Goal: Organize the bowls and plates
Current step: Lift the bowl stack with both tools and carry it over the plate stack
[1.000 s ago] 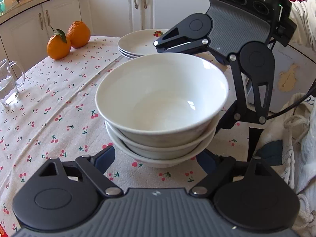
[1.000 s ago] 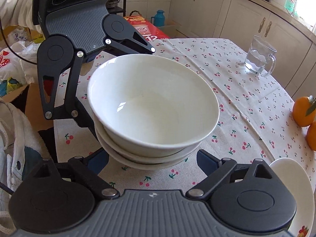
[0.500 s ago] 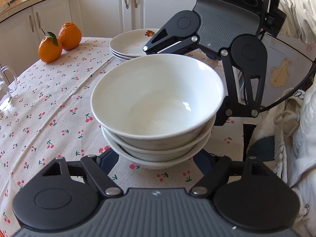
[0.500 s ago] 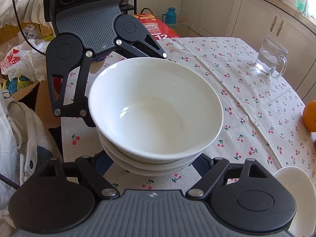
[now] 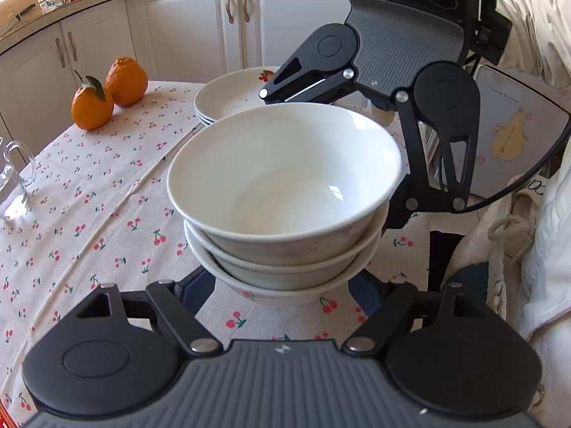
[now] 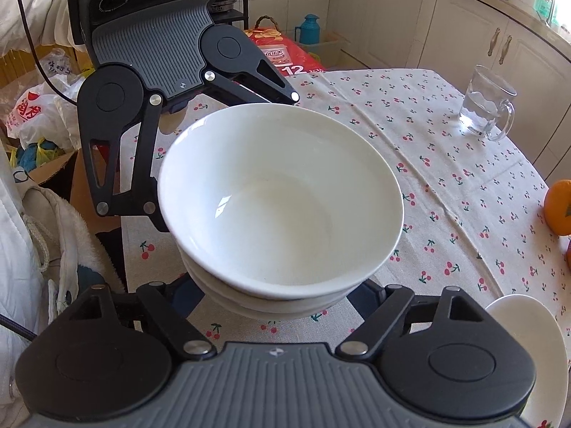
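Left wrist | glossy round bowls [image 5: 285, 192] stacked | both tools clamp lowest bowl

home kitchen, white cabinets [image 5: 200, 25], countertop clutter, cherry-print tablecloth [image 5: 89, 192], oranges [image 5: 109, 91]

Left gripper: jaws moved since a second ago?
Yes. On the left gripper the jaws have just been closing inward toward the bowl stack between them; contact hidden under its rim.

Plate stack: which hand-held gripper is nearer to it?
Right hand-held gripper: beside the plate stack; left one across the bowl stack. Both have just been closing on it.
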Demonstrator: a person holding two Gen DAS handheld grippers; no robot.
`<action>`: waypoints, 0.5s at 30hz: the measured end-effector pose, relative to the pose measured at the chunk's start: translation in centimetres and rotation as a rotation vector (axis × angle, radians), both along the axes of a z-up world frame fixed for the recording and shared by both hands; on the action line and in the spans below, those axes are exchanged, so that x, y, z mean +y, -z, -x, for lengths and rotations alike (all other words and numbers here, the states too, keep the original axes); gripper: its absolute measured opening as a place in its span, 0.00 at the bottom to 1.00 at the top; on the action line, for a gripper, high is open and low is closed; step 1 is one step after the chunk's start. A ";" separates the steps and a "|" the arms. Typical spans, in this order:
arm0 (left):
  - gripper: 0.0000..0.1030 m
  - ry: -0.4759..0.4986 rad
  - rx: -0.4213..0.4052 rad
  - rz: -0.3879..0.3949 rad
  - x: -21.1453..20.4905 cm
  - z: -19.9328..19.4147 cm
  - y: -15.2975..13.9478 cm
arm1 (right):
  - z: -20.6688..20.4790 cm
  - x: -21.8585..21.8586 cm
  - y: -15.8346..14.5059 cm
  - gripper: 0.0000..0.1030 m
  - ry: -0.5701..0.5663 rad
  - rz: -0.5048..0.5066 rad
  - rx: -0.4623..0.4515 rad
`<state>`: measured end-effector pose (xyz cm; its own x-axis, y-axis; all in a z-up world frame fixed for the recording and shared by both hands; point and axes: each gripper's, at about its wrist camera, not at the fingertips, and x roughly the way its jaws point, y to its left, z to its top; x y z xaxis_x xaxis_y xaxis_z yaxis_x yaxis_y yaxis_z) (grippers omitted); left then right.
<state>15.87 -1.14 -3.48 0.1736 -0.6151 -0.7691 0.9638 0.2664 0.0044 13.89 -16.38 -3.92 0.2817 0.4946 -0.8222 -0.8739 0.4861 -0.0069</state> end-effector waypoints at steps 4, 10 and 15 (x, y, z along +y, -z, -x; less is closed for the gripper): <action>0.79 0.019 -0.021 0.017 -1.7 -0.2 -1.1 | -0.1 -1.8 -1.3 0.85 0.018 -0.009 -0.011; 0.79 0.068 -0.058 0.047 -5.7 -1.7 -2.4 | -0.3 -5.5 -3.1 0.85 0.060 0.008 -0.051; 0.79 0.114 -0.099 0.065 -9.7 -3.7 -2.9 | -1.3 -9.2 -4.1 0.85 0.114 0.030 -0.091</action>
